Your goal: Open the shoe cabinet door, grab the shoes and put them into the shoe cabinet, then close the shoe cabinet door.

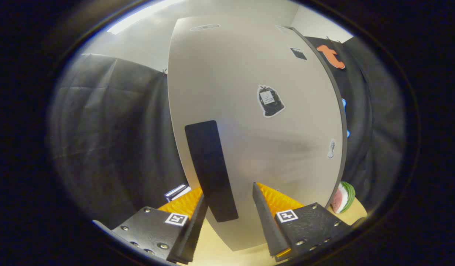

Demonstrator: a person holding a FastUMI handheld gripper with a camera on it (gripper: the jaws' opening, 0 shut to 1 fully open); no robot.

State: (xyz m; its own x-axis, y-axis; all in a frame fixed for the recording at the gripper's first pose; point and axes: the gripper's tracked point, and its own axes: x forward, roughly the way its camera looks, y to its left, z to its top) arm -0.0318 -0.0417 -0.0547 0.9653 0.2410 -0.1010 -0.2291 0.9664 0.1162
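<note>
Gripper [227,207] fingers stand well apart, clamped on nothing, with the dark vertical handle strip [211,170] of the shoe cabinet door [257,140] rising in the gap between them, nearer the left finger; whether either finger touches it cannot be told. The door is a pale grey panel with a dark edge, standing just ahead of the fingers on a light wooden surface [220,247] and bearing several stickers [270,100], with black cloth [113,140] hanging beyond on both sides. Beyond the right finger, past the door's edge, a watermelon-slice toy [344,197] rests on the surface; beyond the left finger lies a small dark-and-white box [177,191]
</note>
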